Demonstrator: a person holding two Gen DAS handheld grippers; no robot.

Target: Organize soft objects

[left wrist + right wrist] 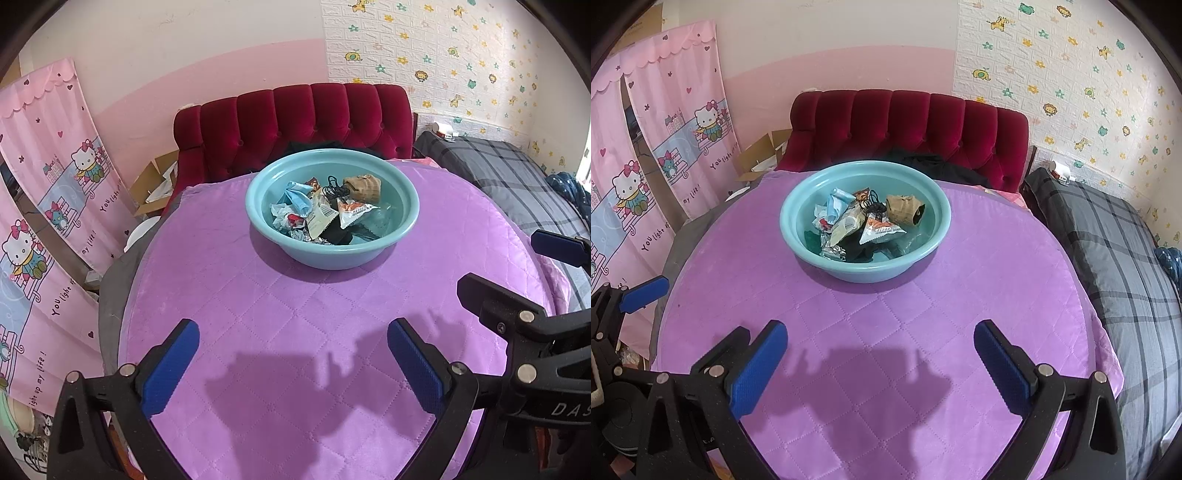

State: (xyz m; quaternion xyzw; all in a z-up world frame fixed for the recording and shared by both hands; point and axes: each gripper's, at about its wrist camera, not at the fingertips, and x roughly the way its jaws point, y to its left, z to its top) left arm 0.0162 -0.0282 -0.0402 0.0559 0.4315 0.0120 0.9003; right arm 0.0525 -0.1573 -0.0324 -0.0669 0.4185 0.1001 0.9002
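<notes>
A teal bowl point(332, 258) point(864, 271) sits at the far middle of a round table under a purple quilted cloth point(295, 302) point(886, 314). Piled in it are a blue face mask point(297, 195) point(836, 206), a brown fabric item point(364, 186) point(905, 208), a snack packet point(354, 212) point(881, 230), a black cord point(334, 188) and black cloth point(338, 234) point(860, 249). My left gripper point(291, 332) point(703, 306) hovers open over the near cloth, holding nothing. My right gripper point(880, 332) point(502, 260) is open beside it, also holding nothing. Both are well short of the bowl.
A red tufted sofa back point(295, 118) point(908, 122) stands just behind the table. A bed with a grey plaid cover point(517, 173) point(1115, 258) lies to the right. Pink cartoon curtains point(55, 184) point(665, 155) hang at left, with a cardboard box point(155, 184) near them.
</notes>
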